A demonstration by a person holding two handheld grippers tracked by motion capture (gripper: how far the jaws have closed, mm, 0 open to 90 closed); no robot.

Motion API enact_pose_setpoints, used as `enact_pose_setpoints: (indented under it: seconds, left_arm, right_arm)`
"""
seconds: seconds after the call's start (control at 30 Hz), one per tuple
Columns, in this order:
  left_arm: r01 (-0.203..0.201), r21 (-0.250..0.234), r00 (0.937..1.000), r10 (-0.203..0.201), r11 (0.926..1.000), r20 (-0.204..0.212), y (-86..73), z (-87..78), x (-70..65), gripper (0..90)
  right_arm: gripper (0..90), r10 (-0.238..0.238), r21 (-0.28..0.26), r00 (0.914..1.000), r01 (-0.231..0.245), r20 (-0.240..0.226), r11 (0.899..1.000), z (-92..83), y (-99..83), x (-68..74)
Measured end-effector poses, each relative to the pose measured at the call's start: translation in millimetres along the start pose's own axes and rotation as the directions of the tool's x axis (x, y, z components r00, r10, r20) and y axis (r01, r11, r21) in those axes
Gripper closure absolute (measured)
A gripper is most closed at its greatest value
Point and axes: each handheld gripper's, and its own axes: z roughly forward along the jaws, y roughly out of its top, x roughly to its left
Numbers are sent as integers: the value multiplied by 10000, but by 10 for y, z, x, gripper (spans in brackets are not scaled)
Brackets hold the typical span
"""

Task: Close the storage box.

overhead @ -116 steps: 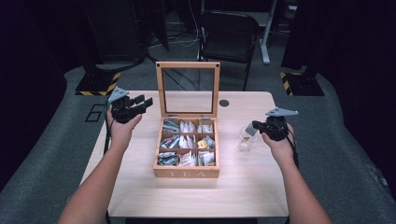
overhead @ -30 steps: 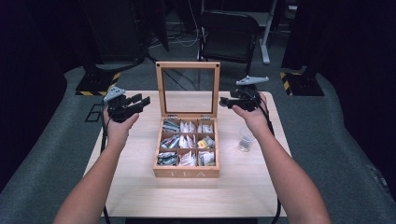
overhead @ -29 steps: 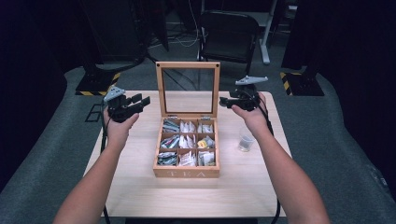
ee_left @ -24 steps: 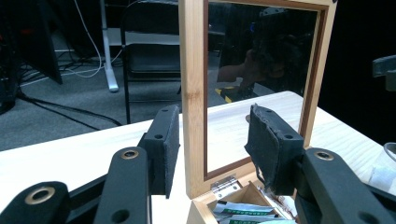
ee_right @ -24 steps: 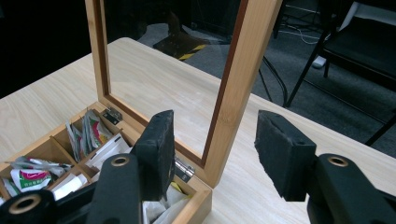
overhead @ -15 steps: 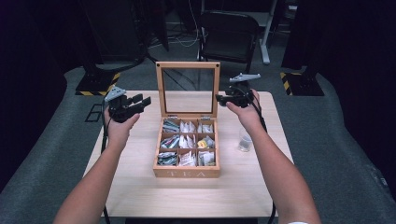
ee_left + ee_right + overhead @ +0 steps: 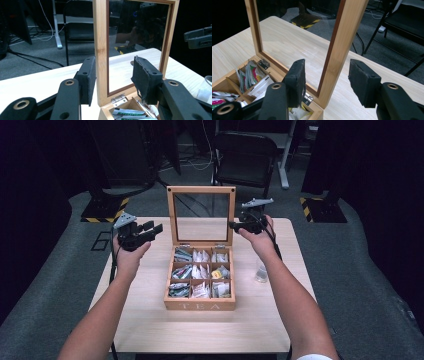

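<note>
Tea box (image 7: 200, 290): on tabletop (image 7: 150, 320), lid (image 7: 201, 215) upright.
Left tongs (image 7: 152, 230): apart, beside lid's left edge.
Right tongs (image 7: 325, 82): apart, straddling lid's right frame.

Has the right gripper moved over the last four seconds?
Yes. The right gripper has gone from beside the small cup, right of the tea box, up the table to the right side of the upright lid, jaws open.

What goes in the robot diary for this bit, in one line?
tea box: lid up | right gripper: open, straddling lid frame | left gripper: open, beside lid
</note>
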Motion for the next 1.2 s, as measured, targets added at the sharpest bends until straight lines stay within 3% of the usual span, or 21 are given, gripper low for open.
enact_pose_setpoints:
  seconds: [0.27, 0.57, 0.87, 1.2]
  left_arm:
    - [77, 40, 10000, -77, 10000, 36, 0, 1, 0, 538]
    - [41, 89, 10000, -42, 10000, 58, -16, 24, 15, 538]
    - [33, 61, 10000, -33, 10000, 91, -8, 5, -5, 537]
    - [-21, 63, 10000, 20, 10000, 79, -5, -13, 5, 538]
  right_arm:
    - [484, -78, 193, 9999, 79, -67, 9998, 163, -15, -66]
    - [472, -207, 245, 9994, 200, 276, 9995, 314, -7, -73]
    - [452, 22, 388, 9989, -41, 470, 9992, 413, -20, -123]
    - [471, 116, 266, 9999, -116, -4, 9996, 486, -17, -142]
